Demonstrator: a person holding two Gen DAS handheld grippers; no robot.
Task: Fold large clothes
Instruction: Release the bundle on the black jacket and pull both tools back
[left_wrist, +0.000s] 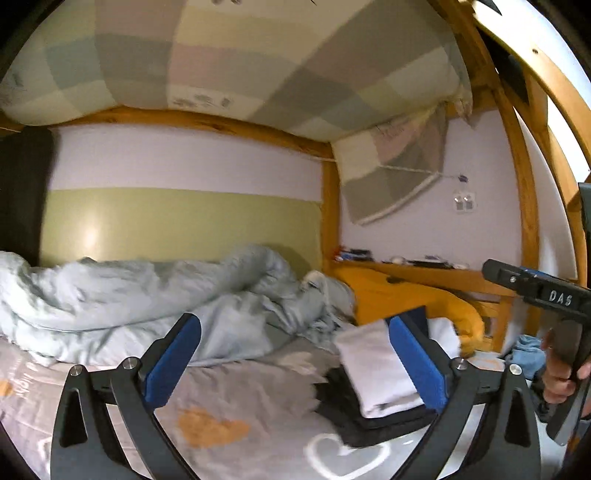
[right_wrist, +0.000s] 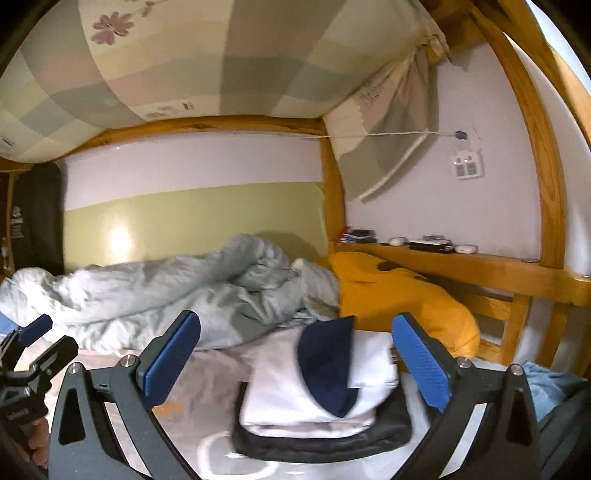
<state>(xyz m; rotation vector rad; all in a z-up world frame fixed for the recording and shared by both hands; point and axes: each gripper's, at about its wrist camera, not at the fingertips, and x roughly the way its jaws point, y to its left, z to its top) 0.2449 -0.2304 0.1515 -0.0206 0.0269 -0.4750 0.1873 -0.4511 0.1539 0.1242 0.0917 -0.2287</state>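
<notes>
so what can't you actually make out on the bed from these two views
- Dark folded garment, right wrist view: mostly covered by the white folded garment; its type is unclear.
- Small things on the wooden shelf, both views: too small to identify.
- Blue cloth, right wrist view: cut off by the right gripper frame.

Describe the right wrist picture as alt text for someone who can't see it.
A folded white garment with a navy part lies on a folded dark garment on the bed, with the open right gripper holding nothing. Behind lie a rumpled pale blue duvet and an orange pillow.
</notes>
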